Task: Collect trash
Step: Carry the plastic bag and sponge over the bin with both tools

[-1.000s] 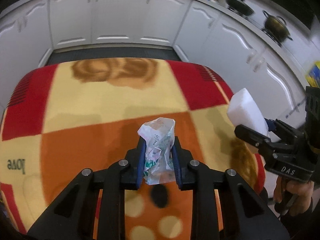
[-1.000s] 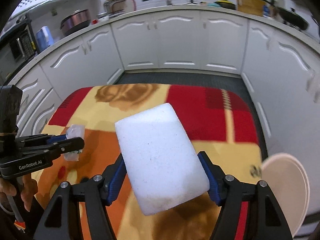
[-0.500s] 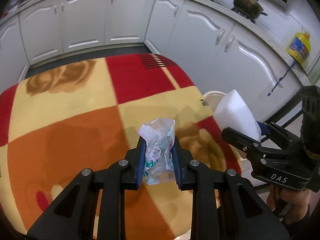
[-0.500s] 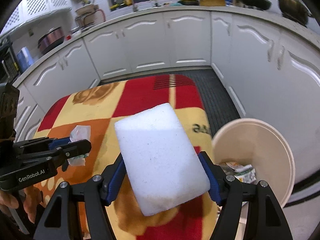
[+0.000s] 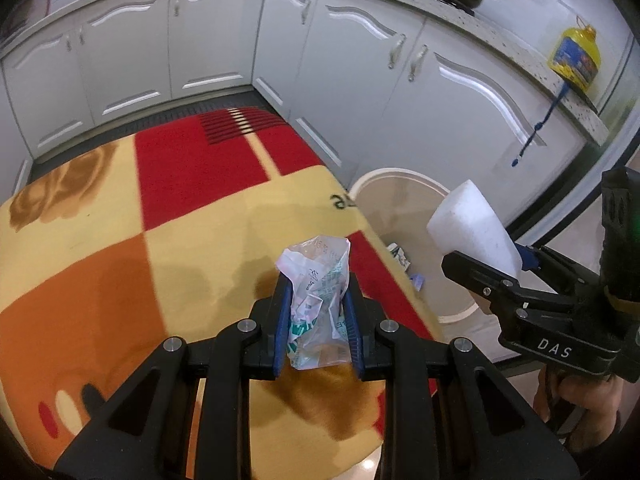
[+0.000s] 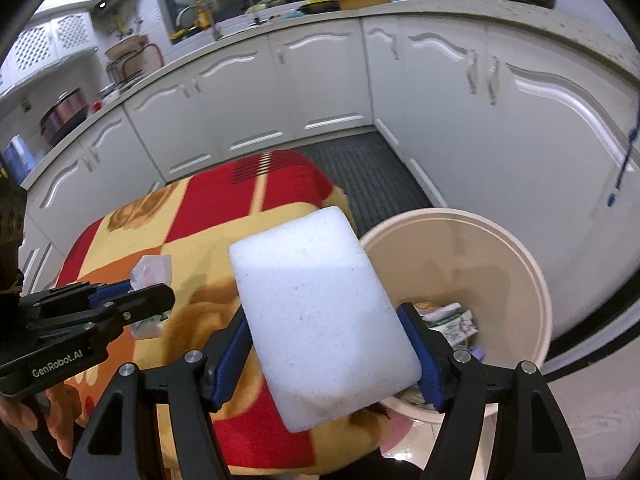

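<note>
The left gripper point(image 5: 316, 320) is pinching a crumpled plastic wrapper point(image 5: 318, 292) over the cloth-covered bench point(image 5: 180, 240), near the edge beside the beige bin point(image 6: 536, 280). The right gripper point(image 6: 328, 352) is clamping a white foam block point(image 6: 320, 316) by its sides, holding it at the bin's rim, probably so both pieces can be dropped in with the trash already there.

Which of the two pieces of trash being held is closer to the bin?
The white foam block in the right gripper; its far corner overlaps the cream bin. The crumpled wrapper in the left gripper is over the tablecloth.
</note>
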A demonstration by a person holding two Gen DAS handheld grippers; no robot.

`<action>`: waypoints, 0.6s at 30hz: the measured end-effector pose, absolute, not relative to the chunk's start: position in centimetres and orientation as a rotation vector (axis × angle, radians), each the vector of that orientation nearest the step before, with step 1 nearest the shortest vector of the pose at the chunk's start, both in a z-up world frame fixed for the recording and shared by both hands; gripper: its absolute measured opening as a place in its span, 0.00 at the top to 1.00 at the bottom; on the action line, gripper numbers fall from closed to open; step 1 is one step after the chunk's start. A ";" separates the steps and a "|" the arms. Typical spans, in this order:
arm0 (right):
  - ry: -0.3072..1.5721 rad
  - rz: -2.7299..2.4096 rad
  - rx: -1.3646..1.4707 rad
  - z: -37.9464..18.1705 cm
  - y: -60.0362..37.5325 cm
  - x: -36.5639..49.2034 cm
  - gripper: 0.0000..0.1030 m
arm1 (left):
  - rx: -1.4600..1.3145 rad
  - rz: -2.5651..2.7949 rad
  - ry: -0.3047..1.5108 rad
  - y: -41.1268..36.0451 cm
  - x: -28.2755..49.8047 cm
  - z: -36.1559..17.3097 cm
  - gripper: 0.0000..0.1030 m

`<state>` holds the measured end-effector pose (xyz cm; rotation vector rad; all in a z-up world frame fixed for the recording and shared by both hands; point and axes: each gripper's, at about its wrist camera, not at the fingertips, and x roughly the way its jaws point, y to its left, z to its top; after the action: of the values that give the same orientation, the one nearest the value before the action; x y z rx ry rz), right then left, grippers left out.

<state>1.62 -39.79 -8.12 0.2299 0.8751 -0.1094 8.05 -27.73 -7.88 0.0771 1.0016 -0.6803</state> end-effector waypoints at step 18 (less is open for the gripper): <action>0.916 -0.250 0.338 -10.6 -47.0 -0.5 0.32 | 0.077 -0.798 1.054 -35.6 8.6 -9.2 0.78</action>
<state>-0.54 -47.03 -10.61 0.3380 0.9158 -0.2497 8.63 -35.60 -9.20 0.0769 1.0544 -0.7985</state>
